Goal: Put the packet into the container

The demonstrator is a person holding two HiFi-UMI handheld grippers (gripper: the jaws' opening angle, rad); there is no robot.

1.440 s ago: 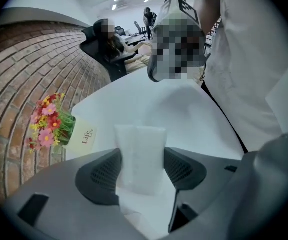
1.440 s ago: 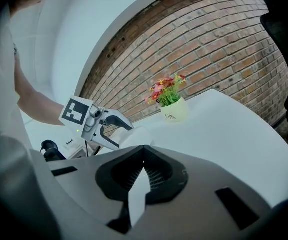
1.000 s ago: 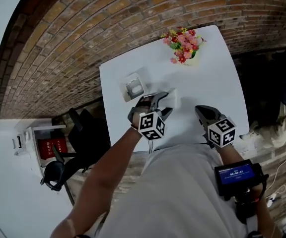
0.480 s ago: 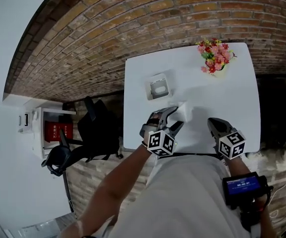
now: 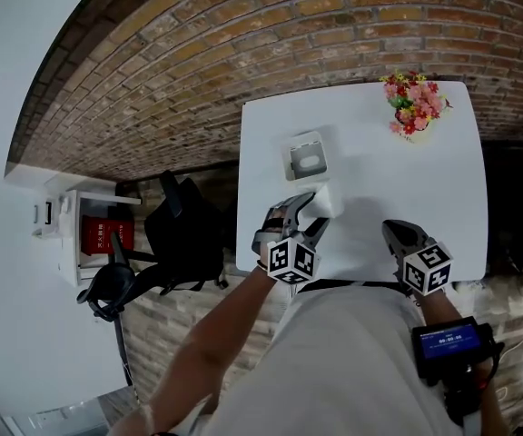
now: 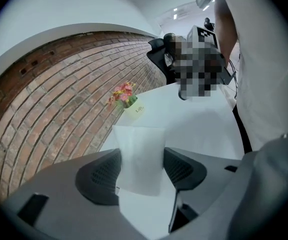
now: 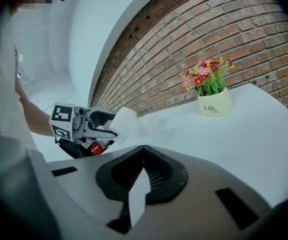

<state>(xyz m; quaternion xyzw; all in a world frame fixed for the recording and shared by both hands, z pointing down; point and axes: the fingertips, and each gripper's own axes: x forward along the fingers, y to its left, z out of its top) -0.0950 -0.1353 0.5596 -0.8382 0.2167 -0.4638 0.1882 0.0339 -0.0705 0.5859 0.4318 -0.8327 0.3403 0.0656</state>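
Note:
A white packet (image 5: 325, 200) is pinched between the jaws of my left gripper (image 5: 309, 209), held just above the white table (image 5: 443, 180). In the left gripper view the packet (image 6: 140, 156) stands upright with both pads pressed on its sides. The small white square container (image 5: 305, 155) sits on the table just beyond the packet, apart from it. My right gripper (image 5: 398, 234) hovers over the table's near right part, its jaws together and empty. From the right gripper view I see the left gripper (image 7: 104, 126) and the packet (image 7: 126, 120) off to the left.
A pot of pink and red flowers (image 5: 414, 103) stands at the table's far right corner. A black chair (image 5: 184, 234) and a white shelf unit (image 5: 89, 234) stand left of the table on the brick floor. The table's near edge lies under my grippers.
The head view has swung, so the table now sits further right in the picture. The left gripper still holds the packet just short of the container. The right gripper has hardly moved.

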